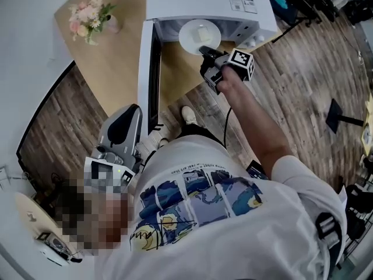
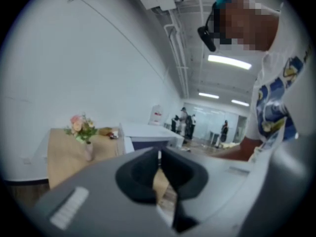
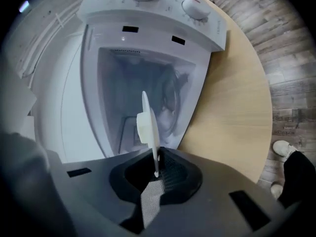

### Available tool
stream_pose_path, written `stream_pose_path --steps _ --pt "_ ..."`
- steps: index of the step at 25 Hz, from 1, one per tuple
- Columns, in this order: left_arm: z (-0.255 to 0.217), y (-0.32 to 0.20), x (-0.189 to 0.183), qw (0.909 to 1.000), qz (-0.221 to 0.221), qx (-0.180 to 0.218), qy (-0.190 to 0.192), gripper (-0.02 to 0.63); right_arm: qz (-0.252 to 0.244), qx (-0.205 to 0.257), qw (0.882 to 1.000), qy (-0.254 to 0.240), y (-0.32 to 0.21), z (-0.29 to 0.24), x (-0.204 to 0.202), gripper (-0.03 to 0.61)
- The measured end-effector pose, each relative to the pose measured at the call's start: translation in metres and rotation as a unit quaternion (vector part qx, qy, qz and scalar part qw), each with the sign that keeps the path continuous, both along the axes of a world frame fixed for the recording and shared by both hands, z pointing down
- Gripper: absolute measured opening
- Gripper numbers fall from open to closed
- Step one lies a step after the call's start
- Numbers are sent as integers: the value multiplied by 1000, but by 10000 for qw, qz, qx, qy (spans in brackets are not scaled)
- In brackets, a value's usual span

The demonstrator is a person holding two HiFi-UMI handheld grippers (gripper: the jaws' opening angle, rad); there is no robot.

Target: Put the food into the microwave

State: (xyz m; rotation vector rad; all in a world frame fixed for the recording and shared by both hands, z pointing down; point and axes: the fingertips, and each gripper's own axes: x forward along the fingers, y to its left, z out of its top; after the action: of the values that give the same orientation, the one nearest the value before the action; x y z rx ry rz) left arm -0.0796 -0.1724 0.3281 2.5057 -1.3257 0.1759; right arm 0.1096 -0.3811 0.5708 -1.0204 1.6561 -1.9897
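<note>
Your right gripper [image 3: 155, 174] is clamping its jaws tight on the near rim of a thin round white plate [image 3: 152, 144]. You are pinching only the edge, probably so the rest of the plate can reach ahead of the gripper. In the right gripper view the plate is showing edge-on. The head view is showing it lying flat, so the pale cream block of food [image 1: 203, 34] is resting on top of it.

You are holding the plate right at the mouth of the boxy white microwave [image 1: 204, 2], with its grey cavity [image 3: 148, 83] facing the gripper. The food is not yet set down inside. The microwave's door [image 1: 152, 74] is standing swung out to the left, so nothing is blocking the opening.

Your left gripper [image 1: 131, 111] is hanging low beside your body, well apart from the microwave. Its jaws are resting together with nothing between them, likely because this step needs one hand only.

The microwave is sitting on a light wooden round table [image 1: 116, 63], and a small vase of pink flowers [image 1: 90, 17] is standing clear at the table's far left.
</note>
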Motion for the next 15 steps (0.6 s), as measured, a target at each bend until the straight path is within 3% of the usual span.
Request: stream_pose_path --steps 9,15 --pt "7 -18 1 9983 -538 -191 -79 23 111 -313 9994 65 -69 32 0 18" --pt "9 -23 -7 9962 -846 -201 -62 23 171 -249 9989 367 -92 34 -1 32"
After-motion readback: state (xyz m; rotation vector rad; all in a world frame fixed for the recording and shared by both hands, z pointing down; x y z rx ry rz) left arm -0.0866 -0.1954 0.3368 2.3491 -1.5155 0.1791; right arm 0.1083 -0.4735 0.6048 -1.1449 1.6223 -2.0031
